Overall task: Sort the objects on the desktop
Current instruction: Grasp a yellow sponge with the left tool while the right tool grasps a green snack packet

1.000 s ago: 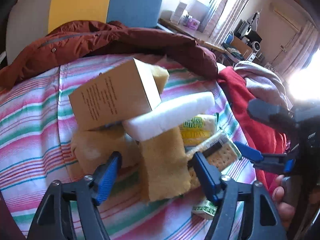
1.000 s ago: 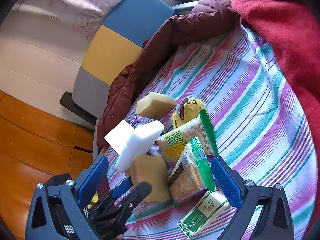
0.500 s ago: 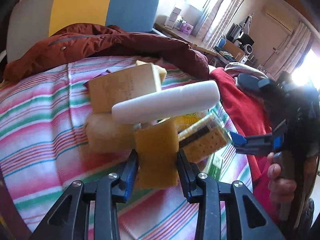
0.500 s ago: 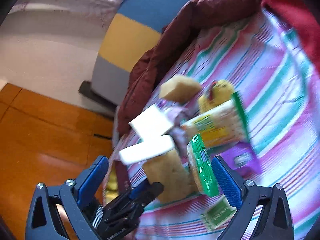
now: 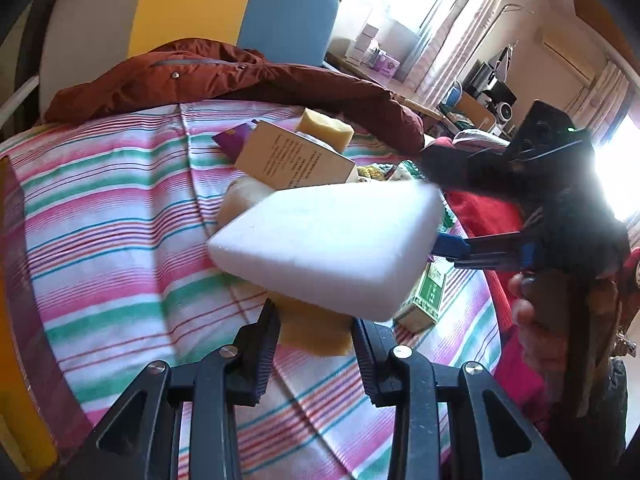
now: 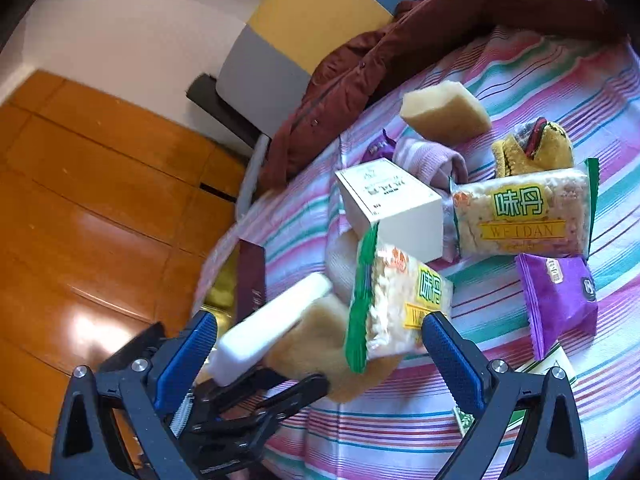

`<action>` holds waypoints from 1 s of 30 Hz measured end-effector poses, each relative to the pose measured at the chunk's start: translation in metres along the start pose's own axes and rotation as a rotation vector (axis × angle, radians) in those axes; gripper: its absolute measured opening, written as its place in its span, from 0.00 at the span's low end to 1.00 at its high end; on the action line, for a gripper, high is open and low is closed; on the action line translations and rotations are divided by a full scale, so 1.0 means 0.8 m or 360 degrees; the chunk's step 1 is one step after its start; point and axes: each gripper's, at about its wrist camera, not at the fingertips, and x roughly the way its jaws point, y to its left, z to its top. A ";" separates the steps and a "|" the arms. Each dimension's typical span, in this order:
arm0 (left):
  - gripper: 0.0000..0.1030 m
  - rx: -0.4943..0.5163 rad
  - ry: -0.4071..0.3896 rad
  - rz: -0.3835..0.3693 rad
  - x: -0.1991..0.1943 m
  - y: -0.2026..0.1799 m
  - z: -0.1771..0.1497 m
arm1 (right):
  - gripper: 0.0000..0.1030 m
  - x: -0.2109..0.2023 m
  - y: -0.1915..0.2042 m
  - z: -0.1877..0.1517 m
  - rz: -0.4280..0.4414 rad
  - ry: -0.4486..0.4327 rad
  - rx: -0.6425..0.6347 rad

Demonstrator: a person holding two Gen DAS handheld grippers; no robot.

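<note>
My left gripper is shut on a yellow sponge, with a white foam block resting on top of it, close to the camera. In the right wrist view the same sponge and foam block show at lower left. My right gripper is open, its blue fingers on either side of a green rice-cracker pack, not closed on it. A cream box, a second cracker pack, a purple packet and another sponge lie on the striped cloth.
A brown jacket lies along the far edge of the cloth. A red garment is at the right. A small green box lies under the right gripper. A dark booklet sits at the cloth's left edge over the wooden floor.
My left gripper closed on the yellow sponge and lifted it, with the white foam block riding on top and coming nearer. My right gripper moved in over the green cracker pack.
</note>
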 end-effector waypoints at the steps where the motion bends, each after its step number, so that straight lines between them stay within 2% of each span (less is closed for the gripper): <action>1: 0.34 -0.0007 -0.0008 -0.0004 -0.004 0.002 -0.002 | 1.00 0.003 0.001 0.000 -0.0032 0.0005 -0.0012; 7: 0.34 -0.0017 -0.0048 -0.0006 -0.028 0.005 -0.011 | 0.97 0.004 0.002 0.002 -0.0259 -0.0045 -0.0096; 9: 0.34 -0.0039 -0.0031 -0.0027 -0.029 0.008 -0.014 | 0.86 -0.004 -0.005 -0.001 -0.0339 -0.0063 -0.0163; 11: 0.34 -0.0141 0.0012 -0.0128 -0.027 0.018 -0.017 | 0.67 0.001 -0.004 -0.004 -0.0448 -0.0049 -0.0218; 12: 0.34 -0.0179 0.0026 -0.0159 -0.026 0.021 -0.017 | 0.63 0.003 -0.006 -0.005 -0.0496 -0.0040 -0.0234; 14: 0.34 -0.0203 0.0032 -0.0172 -0.026 0.024 -0.017 | 0.47 0.007 -0.005 -0.007 -0.0596 -0.0031 -0.0275; 17: 0.34 -0.0245 0.0084 -0.0183 -0.015 0.025 -0.013 | 0.31 0.009 -0.002 -0.008 -0.0657 -0.0040 -0.0332; 19: 0.35 -0.0251 0.0068 -0.0139 -0.010 0.023 -0.006 | 0.30 0.009 -0.001 -0.008 -0.0683 -0.0048 -0.0359; 25: 0.47 -0.0214 0.0074 -0.0024 0.012 0.016 0.019 | 0.26 0.003 0.003 -0.007 -0.0708 -0.0085 -0.0392; 28: 0.48 -0.0180 0.0072 0.0020 0.019 0.013 0.028 | 0.26 -0.002 0.004 -0.005 -0.0701 -0.0113 -0.0390; 30: 0.41 -0.0135 0.0066 0.0050 0.021 0.009 0.033 | 0.26 -0.004 0.005 -0.005 -0.0696 -0.0128 -0.0387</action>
